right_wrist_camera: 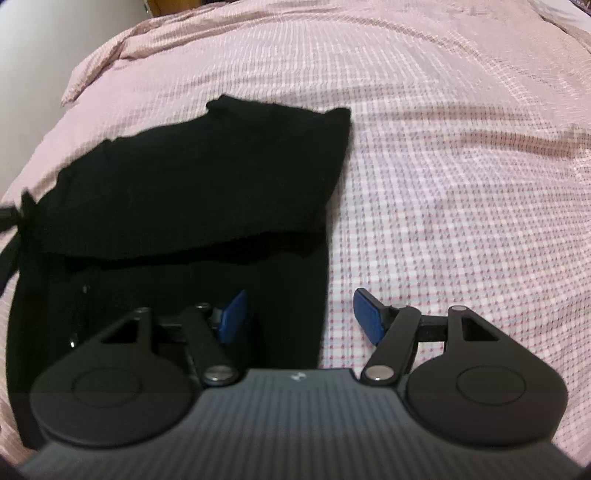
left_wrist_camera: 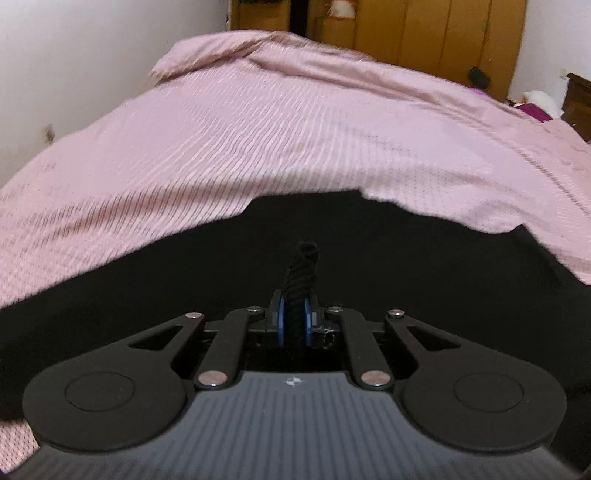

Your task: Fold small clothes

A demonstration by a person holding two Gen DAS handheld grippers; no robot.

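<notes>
A black garment [right_wrist_camera: 207, 177] lies on the pink checked bedspread [right_wrist_camera: 461, 192], with its far part folded over the near part. My left gripper [left_wrist_camera: 294, 317] is shut on a bunched, twisted piece of that black cloth [left_wrist_camera: 303, 266], which sticks up between its blue pads. The rest of the garment [left_wrist_camera: 369, 251] spreads dark below and around it. In the right wrist view my right gripper [right_wrist_camera: 300, 299] stands open over the garment's right edge. Its left pad [right_wrist_camera: 232, 314] is above the black cloth and its right pad [right_wrist_camera: 369, 314] above the bedspread, with nothing gripped.
The bed [left_wrist_camera: 258, 129] runs away from me, rumpled at its far end. A white wall [left_wrist_camera: 74, 55] borders its left side. Wooden wardrobe doors [left_wrist_camera: 424, 29] stand behind it. Dark furniture [left_wrist_camera: 580, 103] and white and purple items [left_wrist_camera: 535, 103] sit at the far right.
</notes>
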